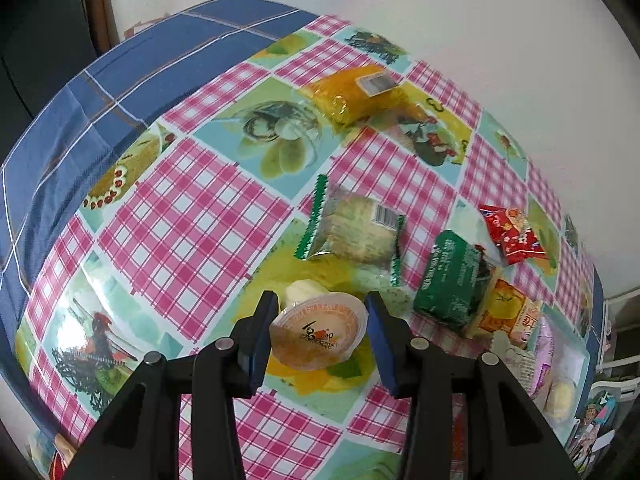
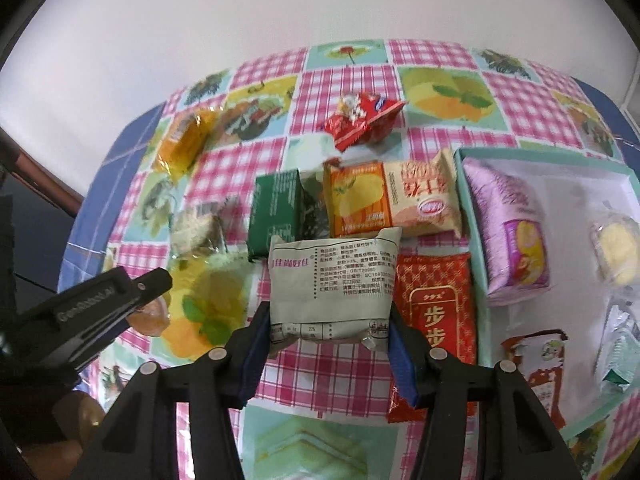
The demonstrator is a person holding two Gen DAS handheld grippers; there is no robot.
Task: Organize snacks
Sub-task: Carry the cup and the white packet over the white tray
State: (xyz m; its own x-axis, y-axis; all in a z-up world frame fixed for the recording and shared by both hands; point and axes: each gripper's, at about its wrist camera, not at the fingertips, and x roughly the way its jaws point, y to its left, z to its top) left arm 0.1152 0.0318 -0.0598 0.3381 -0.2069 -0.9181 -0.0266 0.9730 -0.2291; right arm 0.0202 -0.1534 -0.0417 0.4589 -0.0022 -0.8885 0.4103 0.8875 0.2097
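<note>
My left gripper (image 1: 320, 336) has its fingers closed on a round jelly cup (image 1: 318, 334), held just above the checked tabletop (image 1: 192, 216). My right gripper (image 2: 326, 336) clamps its fingers on a grey-white snack packet (image 2: 332, 284), lifted over the tabletop beside a red packet (image 2: 436, 304). A green packet (image 2: 276, 216) and an orange one (image 2: 358, 200) lie just behind it, and a tray (image 2: 468, 184) with a pink packet (image 2: 506, 232) sits to the right

Tablecloth (image 1: 192, 216) pink gingham with fruit squares; jelly cup (image 1: 318, 334) orange; packet (image 2: 332, 284) grey-white.
</note>
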